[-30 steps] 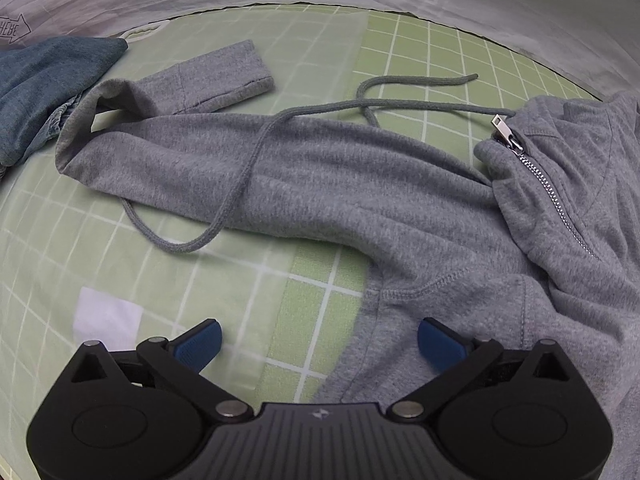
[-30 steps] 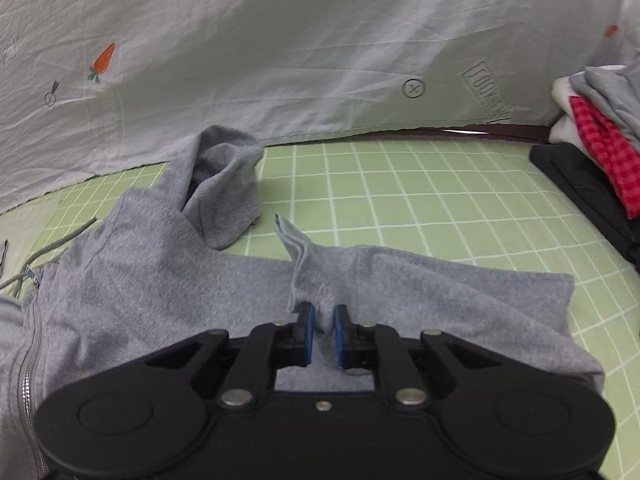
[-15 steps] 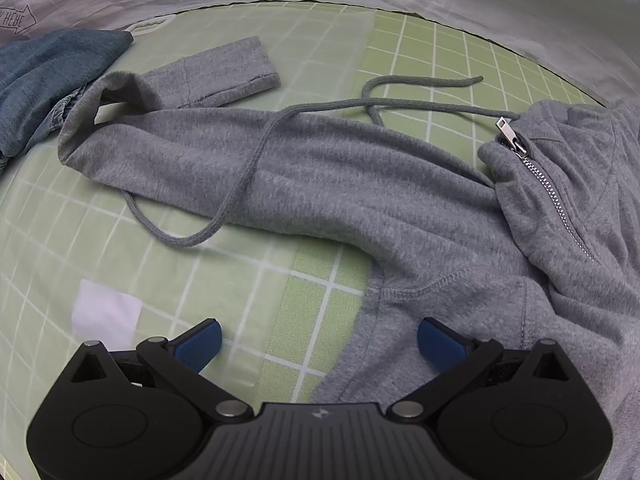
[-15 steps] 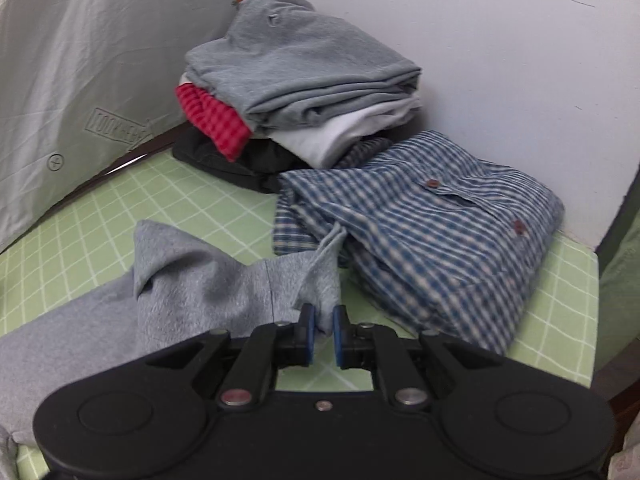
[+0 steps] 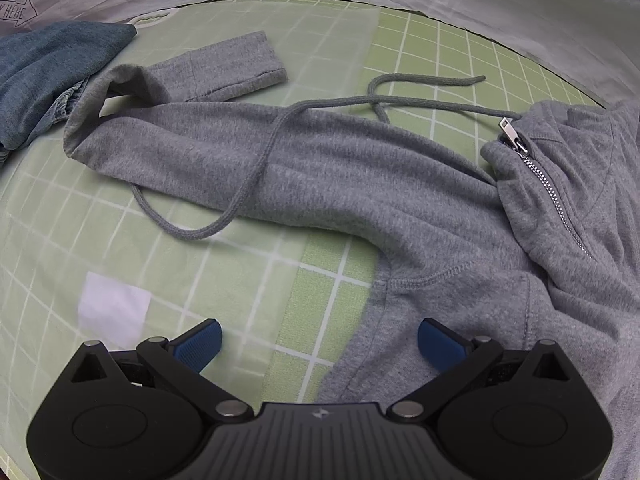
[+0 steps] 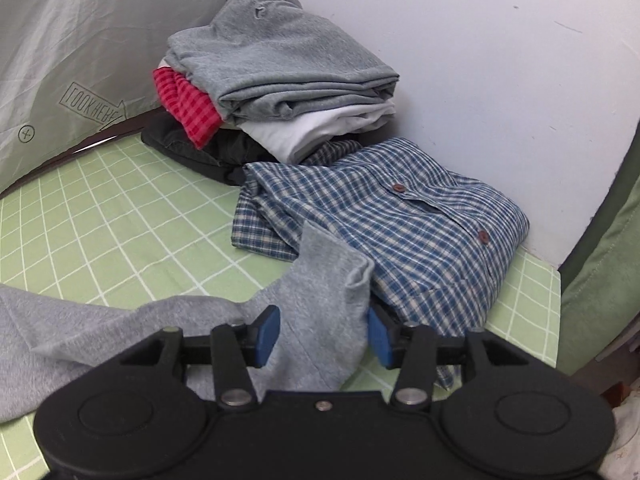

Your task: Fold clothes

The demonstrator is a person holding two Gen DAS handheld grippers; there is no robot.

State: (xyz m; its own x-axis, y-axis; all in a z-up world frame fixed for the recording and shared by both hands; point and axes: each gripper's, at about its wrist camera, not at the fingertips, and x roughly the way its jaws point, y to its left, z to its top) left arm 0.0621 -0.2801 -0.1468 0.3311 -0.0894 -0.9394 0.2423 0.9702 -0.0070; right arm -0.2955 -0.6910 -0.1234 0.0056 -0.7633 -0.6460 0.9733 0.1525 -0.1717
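A grey hoodie [image 5: 360,184] lies spread on a green checked sheet [image 5: 120,240] that covers the surface. In the left wrist view, one sleeve [image 5: 224,152] stretches toward the left side of the sheet and its cuff [image 5: 236,64] is folded back toward the far edge. The drawstring [image 5: 256,168] crosses over this sleeve and makes a loop on the bare sheet. The zipper [image 5: 548,184] with its metal pull is at the right, where the body of the hoodie is bunched. A blue-grey garment [image 5: 44,72] lies at the far left corner, touching the fold of the sleeve. A white patch [image 5: 114,312] is on the sheet near the left finger.

The left gripper [image 5: 318,338] hangs above the side seam of the hoodie with its jaws wide apart; nothing is between the blue pads, and they do not touch the cloth.

In the right wrist view, the right gripper [image 6: 324,330] has its jaws opening. The other sleeve cuff [image 6: 324,292] stands between the pads, but they do not press it. This cuff rests against a folded blue plaid shirt [image 6: 380,220] near the right edge of the sheet. Behind the shirt, at the far corner by the white wall [image 6: 480,60], stands a pile of folded clothes [image 6: 280,80], with a grey one on top and red checked, white and black ones under it.
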